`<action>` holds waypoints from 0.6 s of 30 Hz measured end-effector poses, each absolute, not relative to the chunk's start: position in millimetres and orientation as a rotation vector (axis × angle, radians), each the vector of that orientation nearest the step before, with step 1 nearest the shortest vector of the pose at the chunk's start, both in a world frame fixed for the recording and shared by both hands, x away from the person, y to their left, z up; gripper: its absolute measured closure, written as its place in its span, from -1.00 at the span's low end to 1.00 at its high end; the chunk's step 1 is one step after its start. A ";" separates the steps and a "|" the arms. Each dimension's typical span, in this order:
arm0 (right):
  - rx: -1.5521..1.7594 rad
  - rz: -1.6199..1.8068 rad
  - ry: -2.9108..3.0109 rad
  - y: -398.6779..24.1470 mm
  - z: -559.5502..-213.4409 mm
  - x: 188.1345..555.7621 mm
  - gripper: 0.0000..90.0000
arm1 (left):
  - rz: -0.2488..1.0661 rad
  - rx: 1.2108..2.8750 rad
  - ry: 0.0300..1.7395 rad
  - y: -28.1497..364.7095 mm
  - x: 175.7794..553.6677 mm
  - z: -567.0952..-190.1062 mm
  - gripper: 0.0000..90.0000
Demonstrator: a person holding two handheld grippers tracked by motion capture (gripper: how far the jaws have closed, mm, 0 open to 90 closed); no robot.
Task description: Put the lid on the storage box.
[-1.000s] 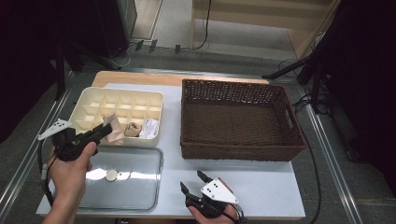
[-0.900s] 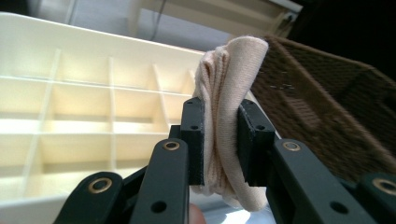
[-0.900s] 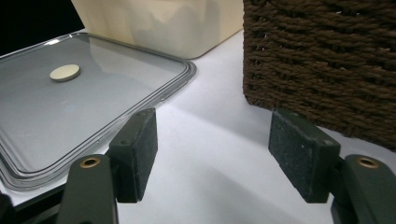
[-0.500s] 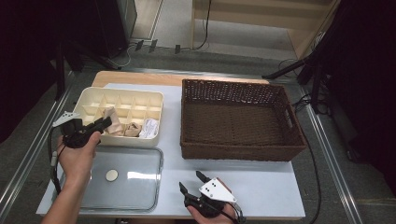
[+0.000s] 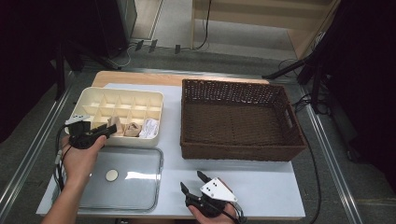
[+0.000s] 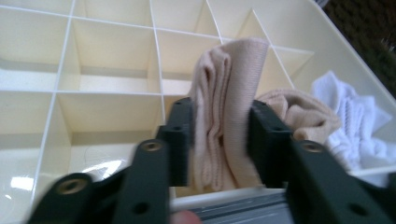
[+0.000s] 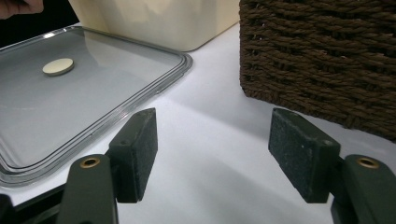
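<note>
A cream divided box (image 5: 116, 95) stands at the left of the table. A folded beige cloth (image 6: 224, 116) stands upright in a front compartment (image 5: 113, 125). My left gripper (image 5: 110, 129) reaches into that compartment. Its jaws have just been opening, and the cloth sits loosely between the pads (image 6: 180, 135) of the left gripper (image 6: 219, 126). Beside it lie a second beige cloth (image 6: 299, 114) and a white cloth (image 6: 345, 121). My right gripper (image 5: 193, 181) rests open near the front edge with nothing between its fingers (image 7: 212, 154).
A large brown wicker basket (image 5: 243, 154) fills the right half of the table and its wall (image 7: 317, 56) rises just ahead of the right gripper. A clear tray (image 5: 140, 186) with a small round disc (image 5: 111, 175) lies in front of the divided box.
My left hand has moved from over the clear tray down to the box's front row, bringing the beige cloth into a compartment. Its jaws now stand wider. The right gripper has stayed put.
</note>
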State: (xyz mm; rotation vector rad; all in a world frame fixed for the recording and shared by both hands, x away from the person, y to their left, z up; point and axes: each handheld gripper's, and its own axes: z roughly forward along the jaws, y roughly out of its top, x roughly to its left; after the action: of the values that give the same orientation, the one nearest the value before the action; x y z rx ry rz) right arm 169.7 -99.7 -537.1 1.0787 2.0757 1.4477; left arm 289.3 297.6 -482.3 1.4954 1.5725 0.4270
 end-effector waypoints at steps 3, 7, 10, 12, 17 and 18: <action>1.079 1.445 2.075 -100.8 -537.1 169.7 -0.25 | 0.439 1.435 1.580 297.8 290.9 -479.5 0.00; 1.084 1.442 2.077 -101.3 -537.8 169.7 -0.25 | 0.453 1.431 1.609 291.8 295.9 -476.4 0.16; 1.087 1.440 2.079 -100.9 -538.4 170.0 -0.25 | 0.436 1.445 1.637 293.2 297.7 -477.3 0.67; 1.086 1.446 2.079 -100.2 -538.6 170.1 -0.24 | 0.413 1.484 1.641 292.3 298.5 -479.8 0.74; 1.072 1.467 2.084 -95.9 -538.5 168.6 -0.17 | 0.367 1.509 1.617 296.1 296.8 -480.6 0.74; 1.064 1.469 2.084 -94.5 -538.4 168.0 -0.17 | 0.372 1.499 1.608 298.7 295.0 -480.2 0.72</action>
State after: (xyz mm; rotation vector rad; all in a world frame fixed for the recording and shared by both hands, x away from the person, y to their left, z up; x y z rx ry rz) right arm 168.0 -94.5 -538.4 1.0644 2.0842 1.4691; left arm 295.0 298.7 -480.2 1.4991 1.6083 0.3721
